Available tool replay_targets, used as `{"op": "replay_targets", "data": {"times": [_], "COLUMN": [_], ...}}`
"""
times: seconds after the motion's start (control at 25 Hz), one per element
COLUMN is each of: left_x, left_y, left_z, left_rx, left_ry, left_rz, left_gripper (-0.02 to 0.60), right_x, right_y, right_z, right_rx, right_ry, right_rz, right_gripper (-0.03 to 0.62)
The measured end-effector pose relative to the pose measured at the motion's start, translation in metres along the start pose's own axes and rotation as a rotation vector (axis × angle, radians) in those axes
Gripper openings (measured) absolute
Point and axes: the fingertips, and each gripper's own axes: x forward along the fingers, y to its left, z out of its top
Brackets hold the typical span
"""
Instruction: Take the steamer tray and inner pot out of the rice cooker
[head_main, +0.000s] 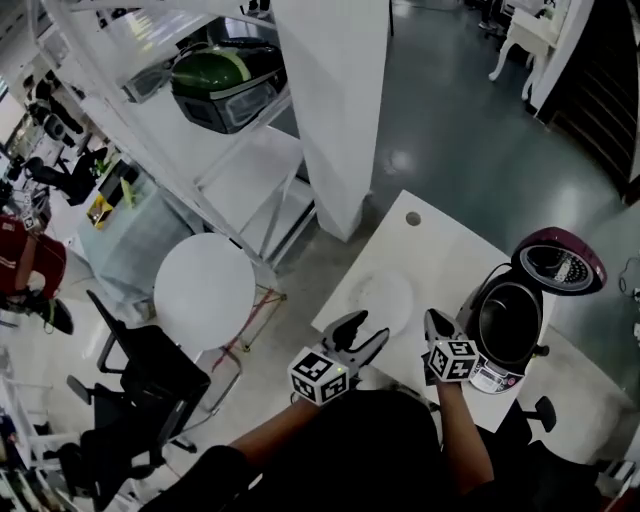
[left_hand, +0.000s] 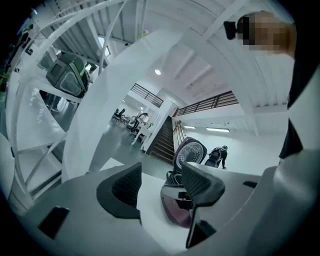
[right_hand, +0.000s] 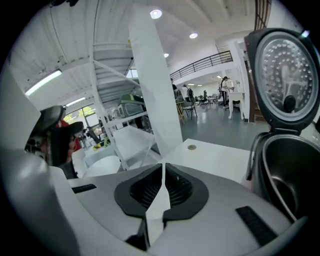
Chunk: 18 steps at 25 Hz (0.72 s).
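The rice cooker (head_main: 508, 325) stands at the right end of the white table (head_main: 440, 250), its maroon lid (head_main: 558, 262) raised. Its dark inner pot (right_hand: 292, 180) sits in the body. A pale round tray (head_main: 380, 298) lies flat on the table left of the cooker. My left gripper (head_main: 356, 336) hovers over the near table edge, jaws open and empty; in the left gripper view (left_hand: 160, 182) the cooker (left_hand: 186, 160) shows beyond them. My right gripper (head_main: 437, 328) is just left of the cooker, and its jaws (right_hand: 163, 172) are shut with nothing in them.
A white column (head_main: 335, 100) rises behind the table. White shelving to the left carries a green and black appliance (head_main: 225, 80). A round white side table (head_main: 205, 290) and a black office chair (head_main: 140, 380) stand on the floor at left. A cable hole (head_main: 413, 218) marks the table's far part.
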Motion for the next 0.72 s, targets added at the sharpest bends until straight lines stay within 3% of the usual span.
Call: {"op": "replay_targets", "data": {"times": [0.16, 0.4, 0.64, 0.72], "left_x": [0.029, 0.073, 0.126, 0.142], "left_y": [-0.022, -0.062, -0.087, -0.1], "left_z": [-0.005, -0.014, -0.026, -0.031], "left_rx": [-0.022, -0.018, 0.041, 0.045], "left_ry": [0.033, 0.079, 0.119, 0.131], "left_rz": [-0.096, -0.204, -0.139, -0.149], "left_gripper": [0.171, 0.1, 0.035, 0.031], "right_x": [-0.052, -0.145, -0.228, -0.246], "right_y": [-0.012, -0.08, -0.152, -0.172], "right_z": [0.027, 0.033, 0.017, 0.008], "right_rx": [0.114, 0.176, 0.204, 0.22], "right_ry": [-0.116, -0.234, -0.254, -0.249], "right_rz": [-0.047, -0.241, -0.412, -0.448], "right_gripper": [0.014, 0.014, 0.014, 0.014]}}
